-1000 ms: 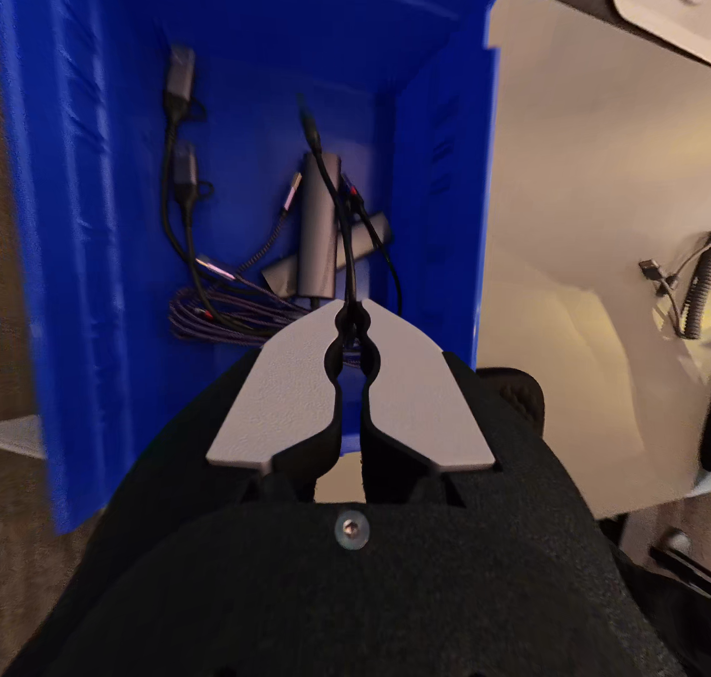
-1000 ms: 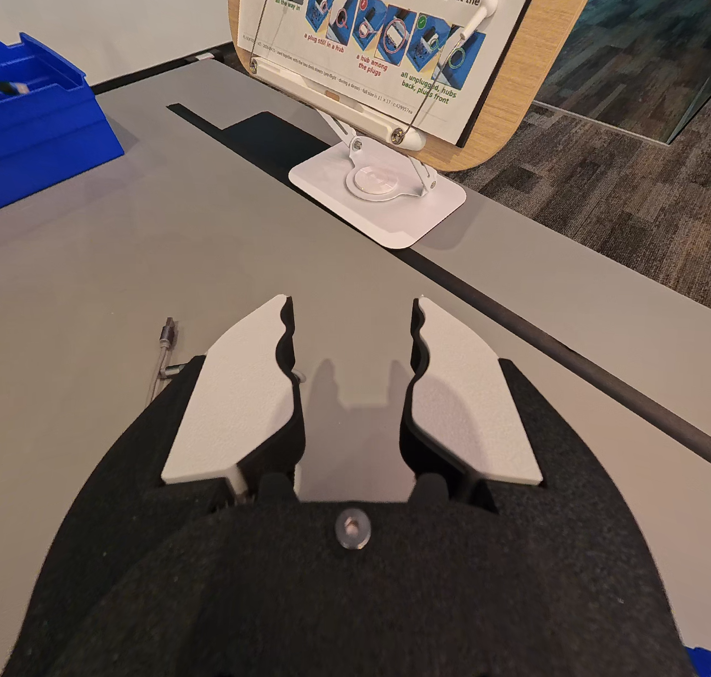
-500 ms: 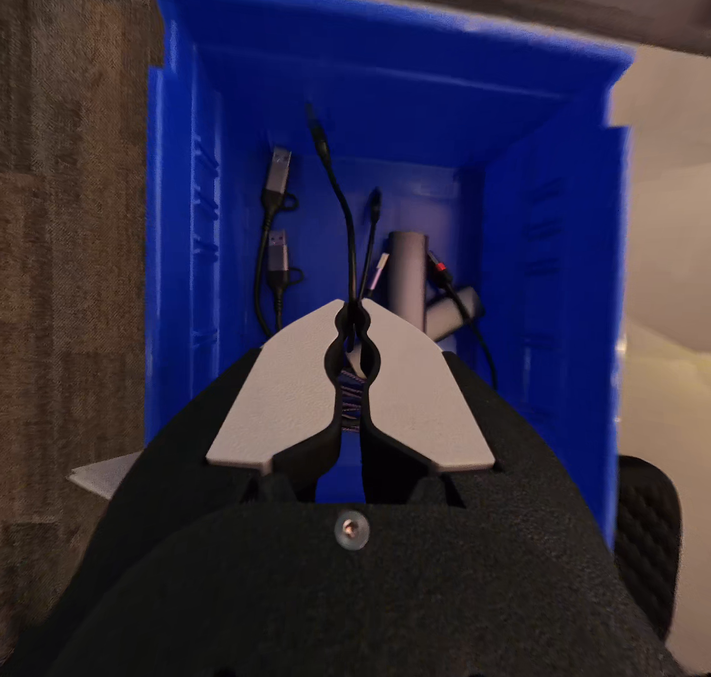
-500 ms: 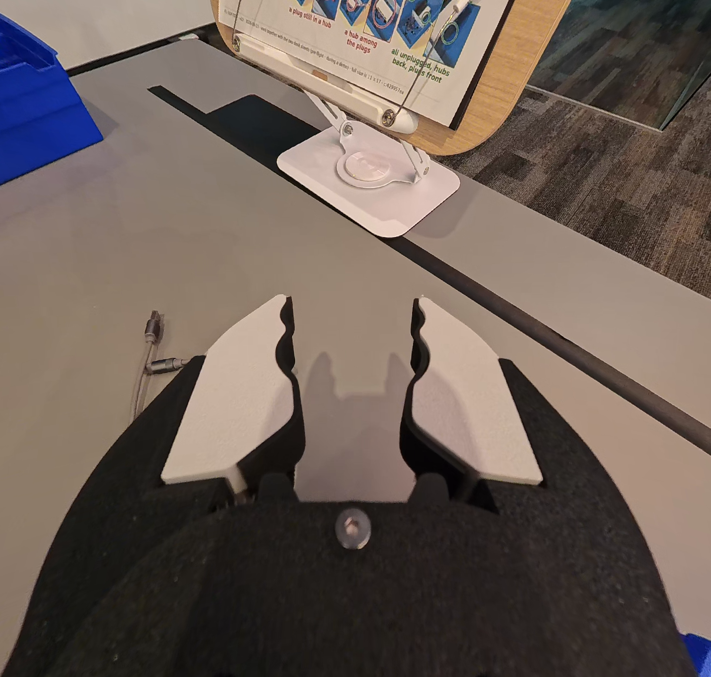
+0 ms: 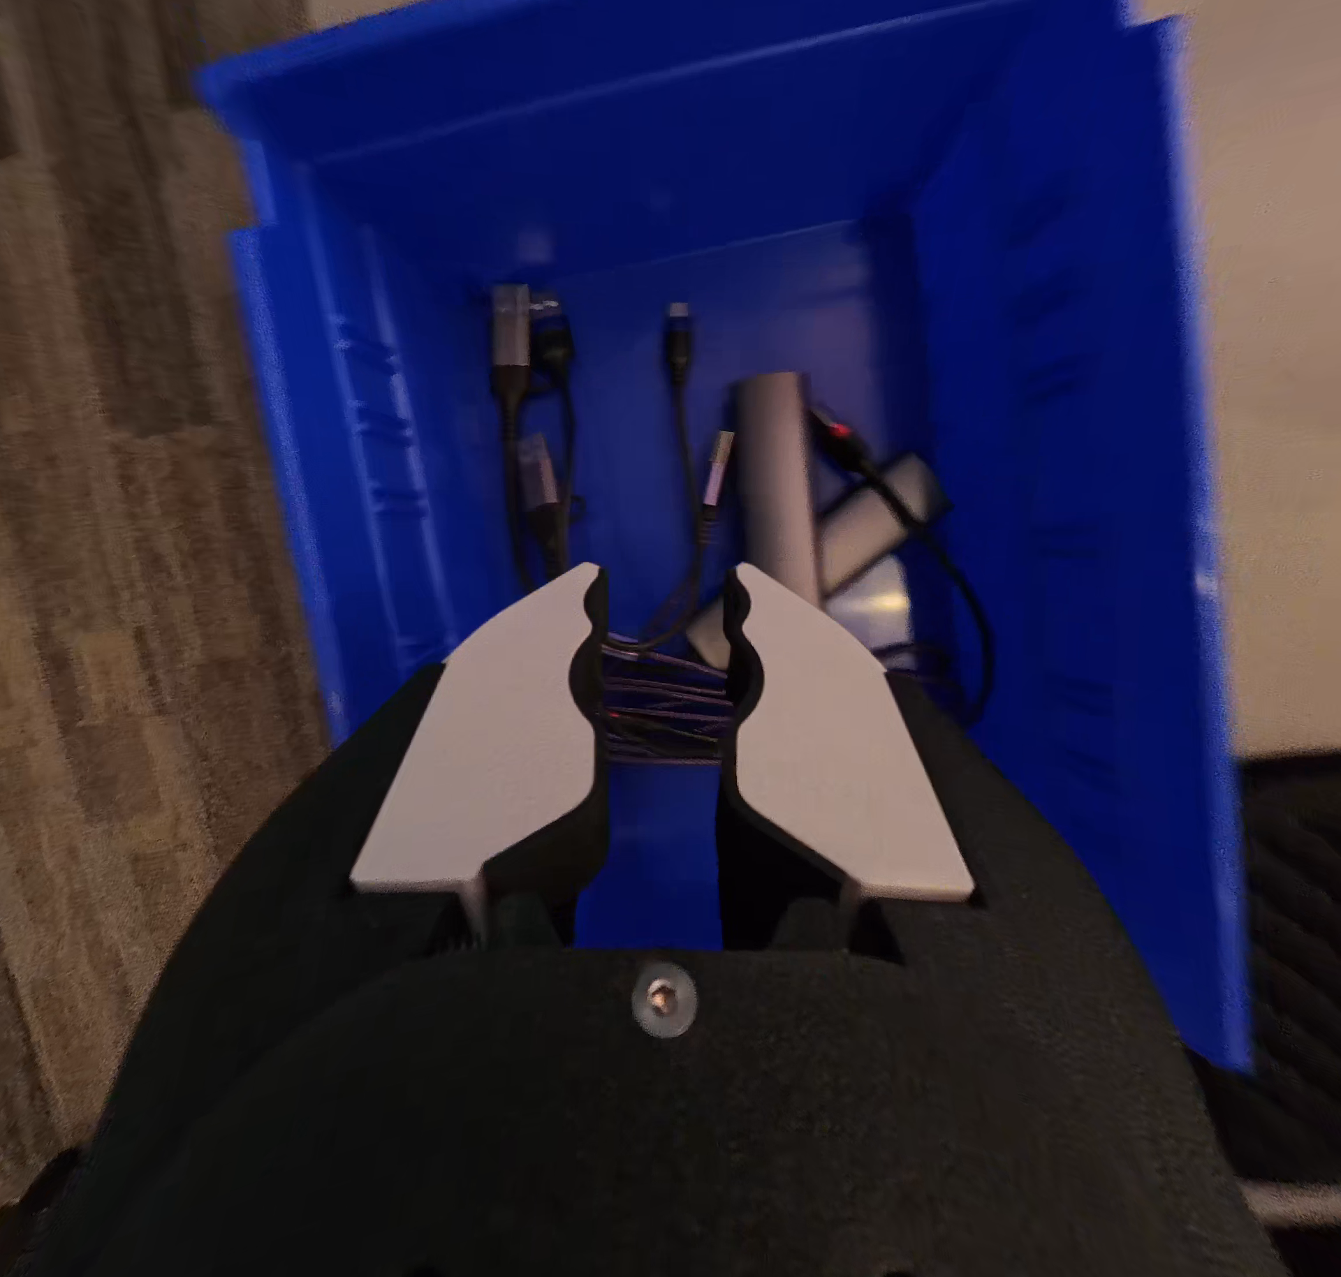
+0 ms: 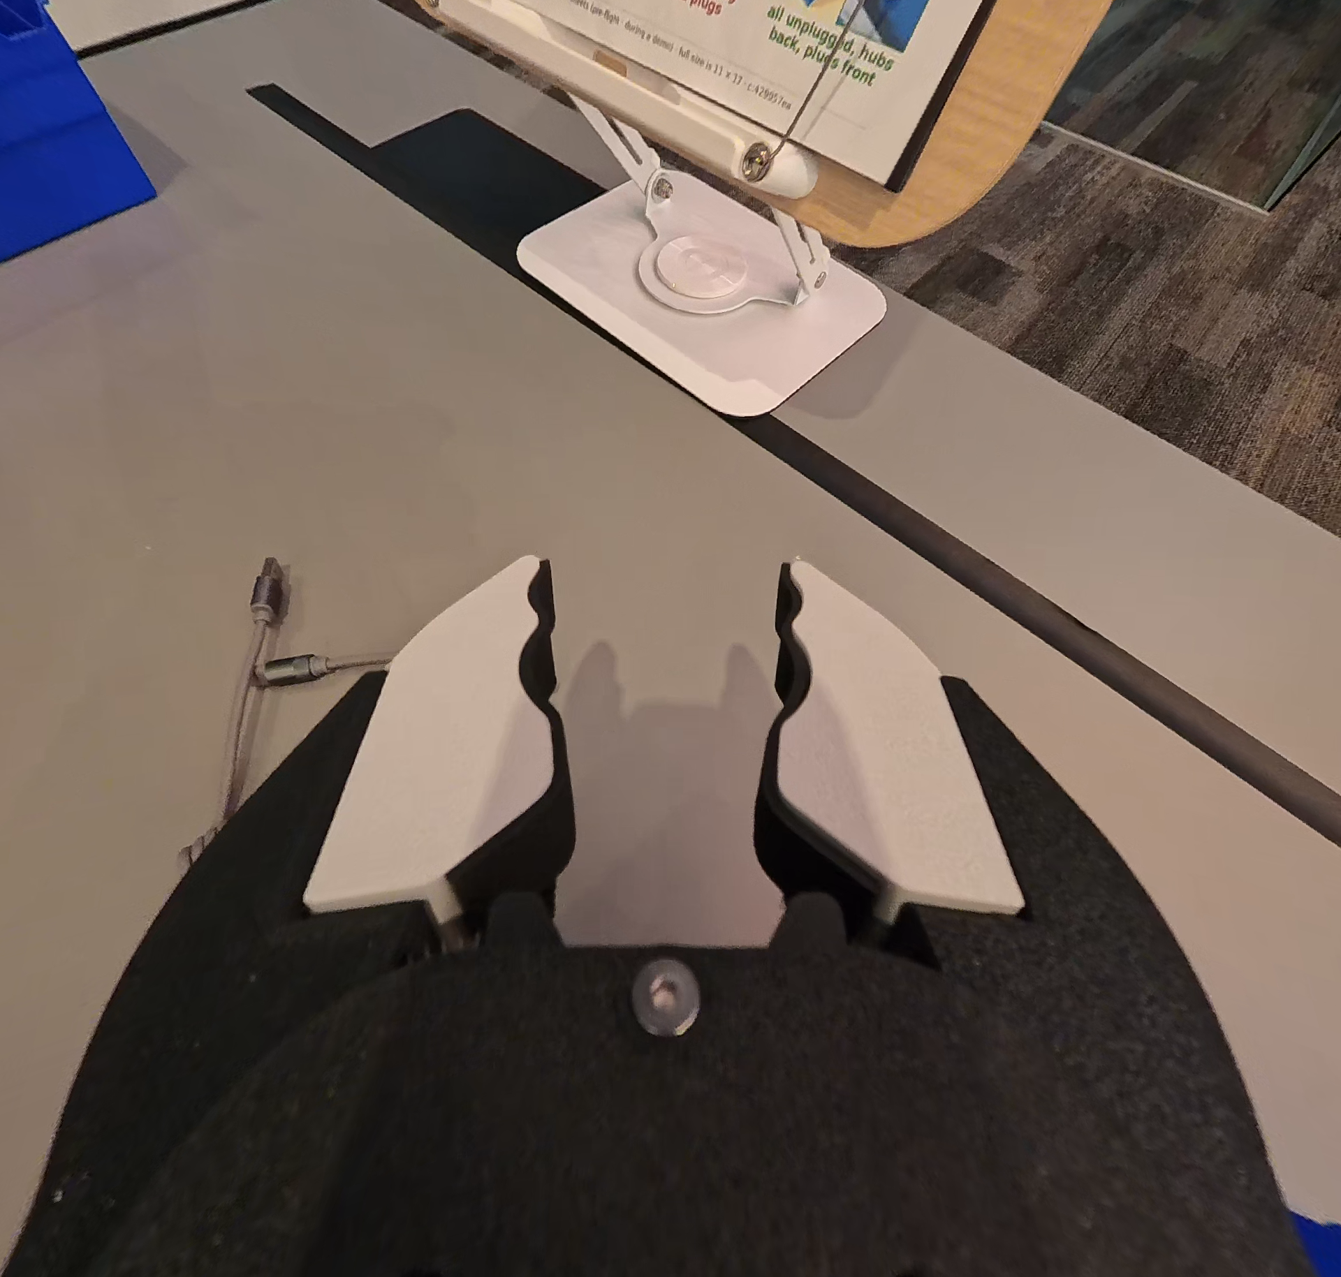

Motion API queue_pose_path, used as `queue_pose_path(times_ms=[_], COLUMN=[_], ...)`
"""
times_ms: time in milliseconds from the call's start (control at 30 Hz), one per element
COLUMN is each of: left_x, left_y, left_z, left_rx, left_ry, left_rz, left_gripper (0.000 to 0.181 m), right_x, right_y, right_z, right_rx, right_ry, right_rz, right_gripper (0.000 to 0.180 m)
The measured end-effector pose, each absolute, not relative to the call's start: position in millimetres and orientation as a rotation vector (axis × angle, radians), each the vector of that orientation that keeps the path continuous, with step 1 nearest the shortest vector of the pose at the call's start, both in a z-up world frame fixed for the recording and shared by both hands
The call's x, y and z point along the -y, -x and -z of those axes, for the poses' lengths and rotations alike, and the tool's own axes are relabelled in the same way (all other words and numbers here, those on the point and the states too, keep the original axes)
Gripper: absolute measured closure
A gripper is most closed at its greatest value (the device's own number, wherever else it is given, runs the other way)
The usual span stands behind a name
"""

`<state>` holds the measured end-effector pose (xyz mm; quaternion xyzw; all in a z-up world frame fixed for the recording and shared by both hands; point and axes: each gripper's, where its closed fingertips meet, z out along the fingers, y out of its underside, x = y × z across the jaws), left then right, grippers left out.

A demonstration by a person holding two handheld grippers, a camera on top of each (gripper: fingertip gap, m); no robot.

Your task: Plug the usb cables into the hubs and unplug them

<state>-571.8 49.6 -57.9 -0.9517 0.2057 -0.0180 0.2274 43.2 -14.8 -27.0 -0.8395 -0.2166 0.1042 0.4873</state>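
The left gripper (image 5: 664, 582) hangs over the open blue bin (image 5: 1074, 444), its jaws parted and nothing between them. Directly under the gap, and nearest to it, lies the coiled bundle of cable (image 5: 664, 698), its strands running across the gripper's line of sight. Just past the coil, two thin leads rise away from it: one ends in a silver plug (image 5: 718, 473), the other in a small dark plug (image 5: 678, 335) farther up the bin floor. Both lie roughly along the gripper's forward axis, so a reach straight ahead would meet them end-on, not across. To the right of the leads sits a grey hub (image 5: 776, 488), its long axis also pointing away from the gripper, with a second hub (image 5: 882, 524) crossed beneath it at a slant and a black cable with a red mark looping around the pair. Against the left wall, two larger plugs (image 5: 511, 335) lie one behind the other.

The right gripper (image 6: 664, 582) is held over the grey surface (image 6: 363, 372), jaws wide apart and empty. Near its left finger a silver cable (image 6: 290, 665) lies on the surface with two plug ends. The bin's corner (image 6: 65, 125) shows far off to the left, so the left gripper is plainly the nearer one to the hubs. Beyond stands a white stand (image 6: 726, 299) carrying an instruction board.
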Motion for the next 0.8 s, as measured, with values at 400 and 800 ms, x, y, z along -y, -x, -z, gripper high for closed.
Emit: queue_pose_path(times_ms=[400, 800], left_x=[-30.3, -34.0], left_y=[531.1, 543.9], left_z=[116.3, 121.0], left_rx=[-0.735, -0.686], left_ry=[2.884, 2.910], left_rz=[0.009, -0.019], left_gripper=[0.142, 0.146], right_x=[14.3, 13.8], right_y=[-38.7, -36.9], right_z=[32.3, 31.8], right_rx=[0.551, 0.562], right_ry=[2.059, 2.056], right_rz=[-0.243, -0.251], right_gripper=[0.121, 0.121])
